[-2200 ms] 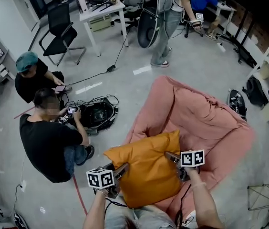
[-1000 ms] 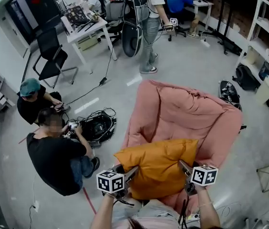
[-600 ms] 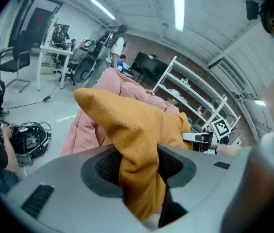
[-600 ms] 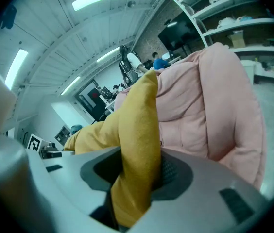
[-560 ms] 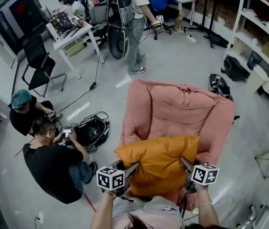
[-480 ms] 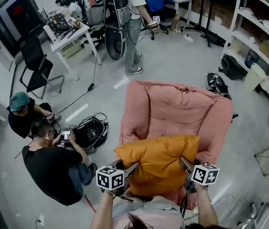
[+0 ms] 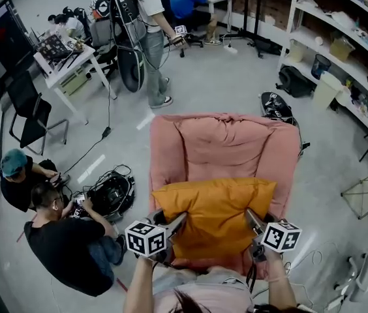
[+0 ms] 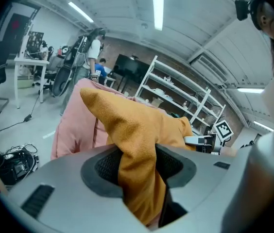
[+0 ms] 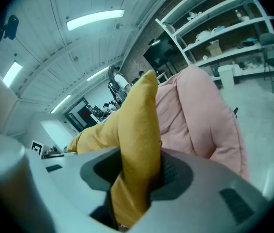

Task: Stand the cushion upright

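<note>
Head view looked steeply down on the orange cushion point(image 7: 216, 214), which hung over the seat of the pink armchair point(image 7: 223, 139), its upper edge about level and lying across the foot of the chair back. The left gripper point(image 7: 176, 223) held the cushion's left side near the lower corner, and the right gripper point(image 7: 252, 219) held the matching spot on the right side. Each gripper view showed its jaws clamped on a thick fold of orange fabric, the cloth bunched between the dark pads.

The cushion looked soft and light. Its cover creased wherever it was pinched, and its upper corner drooped to a point in the left gripper view, so it would probably sag or fold rather than hold its shape. The cover looked coarse enough not to slip. Taking it low on both sides seemed sound for tipping it up, though a grip that gathered stuffing as well as cover would likely steer it better than cloth alone.

Several things stayed hidden. The marker cubes and the person's own body cut off the cushion's bottom edge in the head view, so nobody could tell whether it rested on the seat or hung free. The seat itself lay covered. In both gripper views the jaw tips were buried in fabric, and the depth of each bite could not be judged.
</note>
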The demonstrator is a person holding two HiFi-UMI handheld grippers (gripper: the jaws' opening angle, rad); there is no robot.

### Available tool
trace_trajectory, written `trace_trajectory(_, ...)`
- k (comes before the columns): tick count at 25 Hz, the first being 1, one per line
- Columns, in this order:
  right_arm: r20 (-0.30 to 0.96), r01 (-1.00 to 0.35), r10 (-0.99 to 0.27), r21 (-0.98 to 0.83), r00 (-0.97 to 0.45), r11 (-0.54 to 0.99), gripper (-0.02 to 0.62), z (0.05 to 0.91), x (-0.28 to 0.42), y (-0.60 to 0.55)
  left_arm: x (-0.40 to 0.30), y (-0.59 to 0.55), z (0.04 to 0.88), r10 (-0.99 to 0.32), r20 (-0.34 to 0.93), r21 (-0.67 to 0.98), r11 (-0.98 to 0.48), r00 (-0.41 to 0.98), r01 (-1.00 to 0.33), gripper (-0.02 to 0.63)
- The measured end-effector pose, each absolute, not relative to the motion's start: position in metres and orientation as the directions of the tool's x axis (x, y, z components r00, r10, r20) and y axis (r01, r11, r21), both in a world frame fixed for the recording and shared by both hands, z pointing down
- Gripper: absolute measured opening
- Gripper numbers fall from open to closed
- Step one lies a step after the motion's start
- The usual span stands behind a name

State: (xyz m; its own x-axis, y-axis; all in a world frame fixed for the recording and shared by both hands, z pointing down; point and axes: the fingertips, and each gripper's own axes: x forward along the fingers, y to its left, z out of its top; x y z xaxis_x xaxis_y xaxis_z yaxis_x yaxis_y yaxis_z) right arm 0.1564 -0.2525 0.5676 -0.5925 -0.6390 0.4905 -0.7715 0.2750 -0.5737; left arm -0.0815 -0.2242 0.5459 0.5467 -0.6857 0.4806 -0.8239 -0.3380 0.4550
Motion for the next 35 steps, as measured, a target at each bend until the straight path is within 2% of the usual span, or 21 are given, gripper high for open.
trace_trajectory(12,0.463,-0.784,-0.704,-0.581,-0.539,0.218,0.187,0.559,0.179,-0.28,-0.063,-0.274,0.537,-0.662,0.463,0.436,-0.41,0.59,-0.801,0.193)
trace_trajectory(22,0.462,-0.786,-0.722,-0.591,-0.516,0.184,0.187,0.55,0.164,-0.335,-0.082,-0.337,0.529,-0.645,0.458,0.447,-0.428,0.612,-0.785,0.193)
trace_trajectory(35,0.45,-0.788,-0.725,-0.581,-0.522,0.206,0.189,0.549,0.172,-0.378,-0.077,-0.379,0.531,-0.657,0.43,0.45,-0.44,0.62,-0.778,0.193)
